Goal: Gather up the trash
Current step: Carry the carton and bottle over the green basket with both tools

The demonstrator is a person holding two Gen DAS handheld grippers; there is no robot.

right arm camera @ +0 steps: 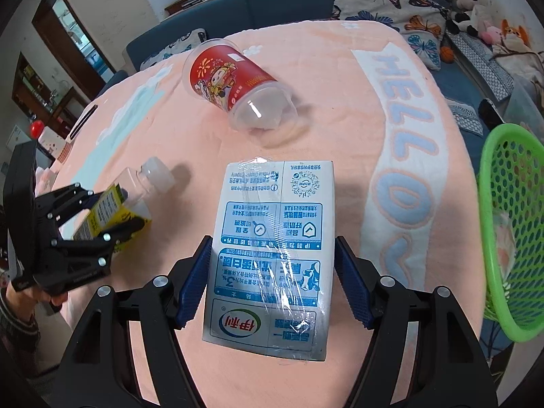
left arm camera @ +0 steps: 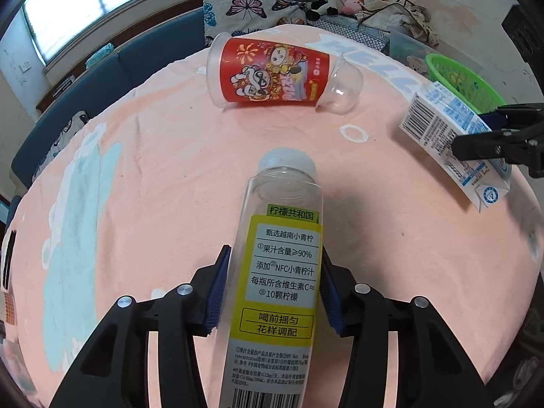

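The clear plastic bottle with a yellow label [left arm camera: 278, 272] lies on the peach-cloth desk [left arm camera: 153, 170], clamped between the left gripper's [left arm camera: 272, 289] blue pads. The white-and-blue milk carton [right arm camera: 272, 258] is gripped by the right gripper [right arm camera: 272, 282], near the green mesh basket [right arm camera: 510, 224]; a red printed plastic cup [left arm camera: 272, 74] lies on its side beyond

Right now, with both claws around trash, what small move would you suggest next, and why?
Probably carry the milk carton, held in the right claw, sideways over the green basket at the table's edge. The left claw straddles the bottle; the cup lies untouched.
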